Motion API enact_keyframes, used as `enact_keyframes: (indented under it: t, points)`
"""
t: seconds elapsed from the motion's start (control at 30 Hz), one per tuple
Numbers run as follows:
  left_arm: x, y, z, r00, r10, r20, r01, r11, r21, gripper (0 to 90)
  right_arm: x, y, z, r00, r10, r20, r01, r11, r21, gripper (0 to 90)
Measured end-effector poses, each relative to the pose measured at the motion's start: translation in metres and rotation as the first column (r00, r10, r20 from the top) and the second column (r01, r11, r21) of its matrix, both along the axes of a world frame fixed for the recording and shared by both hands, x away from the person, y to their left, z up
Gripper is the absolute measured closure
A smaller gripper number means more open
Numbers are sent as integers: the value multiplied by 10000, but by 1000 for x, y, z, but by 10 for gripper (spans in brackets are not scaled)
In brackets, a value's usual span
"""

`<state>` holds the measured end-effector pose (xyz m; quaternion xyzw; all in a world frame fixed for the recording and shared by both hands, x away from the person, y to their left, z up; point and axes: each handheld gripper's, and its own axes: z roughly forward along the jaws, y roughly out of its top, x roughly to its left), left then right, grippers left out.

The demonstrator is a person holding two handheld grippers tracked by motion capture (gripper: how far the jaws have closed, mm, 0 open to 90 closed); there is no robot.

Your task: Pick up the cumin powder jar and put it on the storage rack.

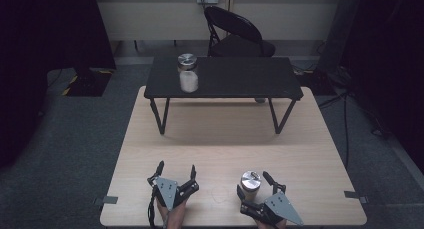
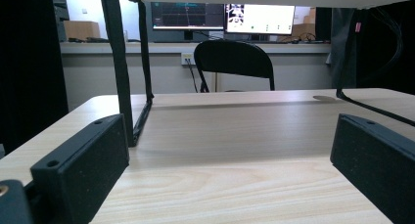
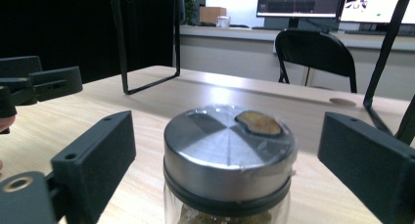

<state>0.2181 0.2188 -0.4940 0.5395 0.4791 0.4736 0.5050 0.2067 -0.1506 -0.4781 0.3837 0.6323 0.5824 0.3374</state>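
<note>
Right tool [image 1: 256, 183] astride the jar [image 1: 250, 186] near the table's [image 1: 300, 154] front edge — jaws apart, not yet touching glass, steel lid [image 3: 230, 150] dead ahead between them. Left tool [image 1: 176, 173] idle alongside, jaws wide and empty — well apart from the jar.

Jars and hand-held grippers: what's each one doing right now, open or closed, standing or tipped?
Near jar: upright on the table, lid on, between the right jaws, not gripped.
Far jar: upright on the black stand, lid on.
Right hand-held gripper: open, jaws apart from the jar on both sides.
Left hand-held gripper: open, nothing between its jaws.
Chair: unfolded, empty.
</note>
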Motion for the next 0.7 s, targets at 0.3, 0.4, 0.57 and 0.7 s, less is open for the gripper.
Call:
enact_keyframes:
  t: [0.3,0.4,0.57,0.7]
  points:
    - [0,0,0,10000,0,-1,0,10000,1,2,2,5,1,9994,-75,-330,65,9996,-283,143]
    - [0,0,0,10000,0,0,0,10000,-1,2,3,5,2,9990,-78,-448,64,9995,-324,174]
    - [0,0,0,10000,0,1,0,10000,0,2,5,3,4,9979,76,-649,-99,9993,-348,286]
    - [0,0,0,10000,0,1,0,10000,0,2,5,1,3,9981,86,-603,-107,9993,-347,317]
